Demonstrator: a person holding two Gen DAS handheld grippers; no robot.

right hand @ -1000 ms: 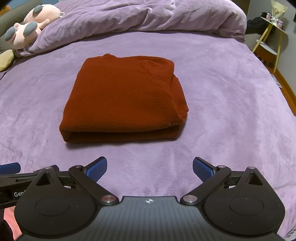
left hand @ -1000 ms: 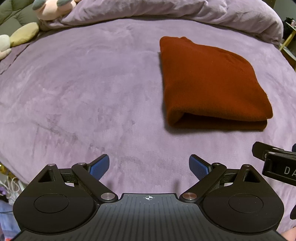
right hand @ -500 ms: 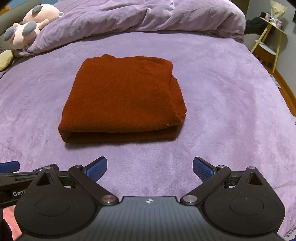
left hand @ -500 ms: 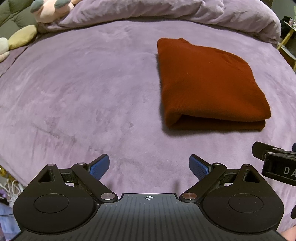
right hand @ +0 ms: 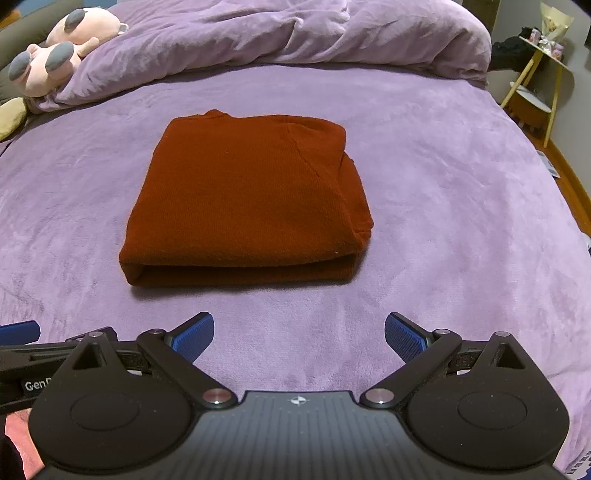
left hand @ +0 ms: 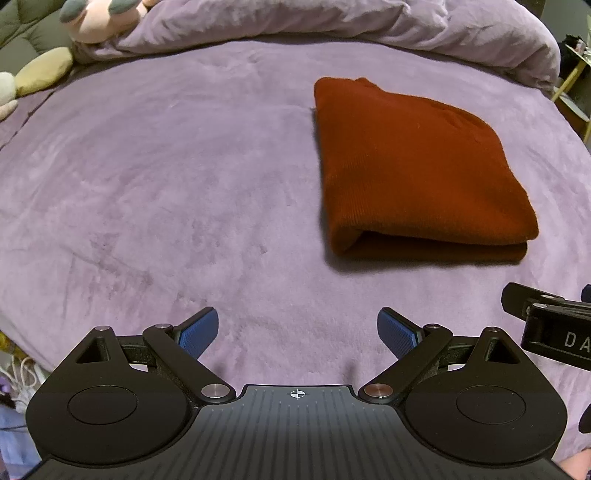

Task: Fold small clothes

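A rust-red knitted garment [right hand: 243, 199] lies folded into a thick rectangle on the purple bedspread [right hand: 443, 177]; it also shows in the left wrist view [left hand: 413, 173], up and to the right. My right gripper [right hand: 299, 336] is open and empty, hovering over the blanket just in front of the garment's near edge. My left gripper [left hand: 297, 334] is open and empty, to the left of the garment and short of it. Part of the right gripper's body [left hand: 550, 332] shows at the right edge of the left wrist view.
A bunched purple duvet [right hand: 295, 33] runs along the far side of the bed. A pink plush toy [right hand: 55, 59] and a yellow cushion [left hand: 40, 70] sit at the far left. A yellow-legged side table [right hand: 535, 85] stands beyond the bed's right edge.
Both grippers stay open and empty. The views have shifted slightly; the garment sits a little further left in each frame. The garment itself has not moved.
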